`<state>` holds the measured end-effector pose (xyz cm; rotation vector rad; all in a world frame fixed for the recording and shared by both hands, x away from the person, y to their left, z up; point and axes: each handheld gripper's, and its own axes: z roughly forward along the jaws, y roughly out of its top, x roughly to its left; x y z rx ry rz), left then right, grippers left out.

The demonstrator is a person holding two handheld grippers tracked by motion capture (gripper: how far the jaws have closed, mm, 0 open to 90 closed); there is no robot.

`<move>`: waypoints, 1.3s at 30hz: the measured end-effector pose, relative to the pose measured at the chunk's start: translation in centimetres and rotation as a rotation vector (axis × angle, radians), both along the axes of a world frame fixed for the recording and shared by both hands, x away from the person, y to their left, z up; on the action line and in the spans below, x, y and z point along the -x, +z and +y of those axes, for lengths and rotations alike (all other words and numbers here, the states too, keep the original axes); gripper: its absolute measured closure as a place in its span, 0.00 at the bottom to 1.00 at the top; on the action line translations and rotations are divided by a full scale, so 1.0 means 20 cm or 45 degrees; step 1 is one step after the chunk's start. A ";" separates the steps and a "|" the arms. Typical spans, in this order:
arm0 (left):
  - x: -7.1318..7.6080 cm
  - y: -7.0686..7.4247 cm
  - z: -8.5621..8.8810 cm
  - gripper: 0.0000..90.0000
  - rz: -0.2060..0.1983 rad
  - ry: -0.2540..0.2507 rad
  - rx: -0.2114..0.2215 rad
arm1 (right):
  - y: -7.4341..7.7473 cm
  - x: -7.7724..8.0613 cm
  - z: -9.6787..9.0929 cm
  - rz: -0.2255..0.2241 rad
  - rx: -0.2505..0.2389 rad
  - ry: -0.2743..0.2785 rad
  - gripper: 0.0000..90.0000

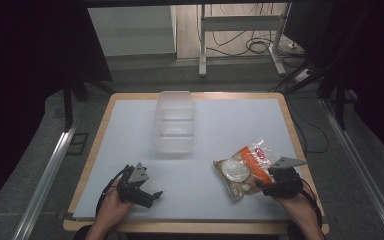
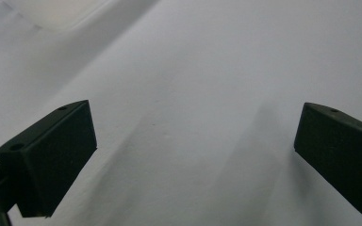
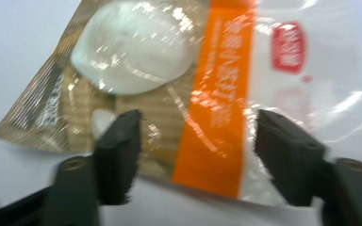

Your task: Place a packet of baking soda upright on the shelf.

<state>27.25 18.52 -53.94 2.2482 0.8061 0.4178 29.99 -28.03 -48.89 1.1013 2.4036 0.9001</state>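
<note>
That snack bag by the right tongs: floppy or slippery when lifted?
Likely floppy: the snack bag is thin crinkled film lying flat on the table. Probably slippery, given its glossy glare. The round white pieces inside may shift when it is lifted.

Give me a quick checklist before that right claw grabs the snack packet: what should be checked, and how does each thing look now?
1. Right gripper open: ok, jaws spread apart.
2. Packet between the jaws: ok, its near edge lies in the gap.
3. Jaws touching the packet: cannot tell, the picture is blurred.
4. Left gripper out of the way: ok, open over bare table, holding nothing.
5. Clear container free to receive it: ok, it looks empty, standing at the table's far middle.
6. Nothing lying on the packet: ok.
</note>
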 end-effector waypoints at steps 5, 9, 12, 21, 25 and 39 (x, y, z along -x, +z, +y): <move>0.00 0.00 0.00 0.00 0.000 0.001 -0.003 | 0.05 -0.02 -0.05 -0.085 0.023 -0.053 0.16; 0.00 0.00 0.00 0.00 0.000 0.000 -0.004 | 0.07 -0.04 -0.09 -0.102 0.021 -0.080 0.10; 0.00 0.00 0.00 0.00 -0.001 0.001 -0.007 | 0.06 -0.07 -0.16 -0.089 0.014 -0.083 0.08; 0.00 0.00 -0.01 0.00 -0.001 -0.007 -0.017 | -0.03 -0.17 -0.21 -0.012 -0.074 -0.035 0.06; 0.00 0.00 -0.01 0.00 0.000 -0.007 -0.017 | -0.05 -0.20 -0.22 0.012 -0.111 -0.024 0.06; 0.00 -0.01 -0.02 0.00 0.000 -0.016 -0.026 | -0.12 -0.30 -0.17 0.180 -0.266 0.059 0.11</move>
